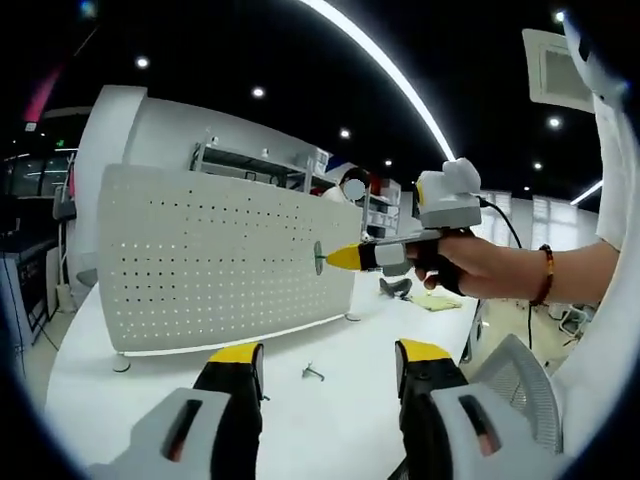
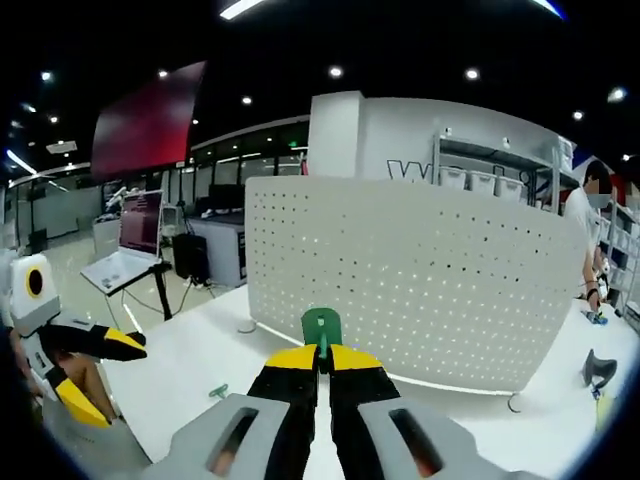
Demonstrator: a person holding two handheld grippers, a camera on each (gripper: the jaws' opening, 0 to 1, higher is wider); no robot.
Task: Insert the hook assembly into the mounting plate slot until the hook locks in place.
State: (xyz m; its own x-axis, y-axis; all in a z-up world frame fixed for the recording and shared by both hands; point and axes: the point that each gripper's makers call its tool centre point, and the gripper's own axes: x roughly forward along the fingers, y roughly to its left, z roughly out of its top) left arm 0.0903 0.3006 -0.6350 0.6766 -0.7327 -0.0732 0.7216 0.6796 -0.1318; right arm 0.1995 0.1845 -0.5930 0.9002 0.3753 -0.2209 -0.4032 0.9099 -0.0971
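The mounting plate is a white perforated board [image 1: 220, 260] standing upright on a white table [image 1: 300, 430]. My right gripper [image 1: 340, 258] reaches in from the right, shut on a small green hook piece [image 1: 319, 257] held close to the board's right part; whether it touches is unclear. In the right gripper view the green hook piece [image 2: 321, 328] sticks up from between the shut yellow tips of the right gripper [image 2: 320, 356], with the board [image 2: 420, 290] just behind. My left gripper [image 1: 330, 355] is open and holds nothing, low over the table; it shows as the left gripper [image 2: 103, 372] at the far left.
A small loose hook [image 1: 313, 373] lies on the table in front of the board, seen as a greenish loose hook [image 2: 218, 392]. A hand with a bead bracelet [image 1: 545, 275] holds the right gripper. A laptop [image 2: 125, 250], shelving [image 2: 490, 170] and a dark object [image 2: 598, 368] are around.
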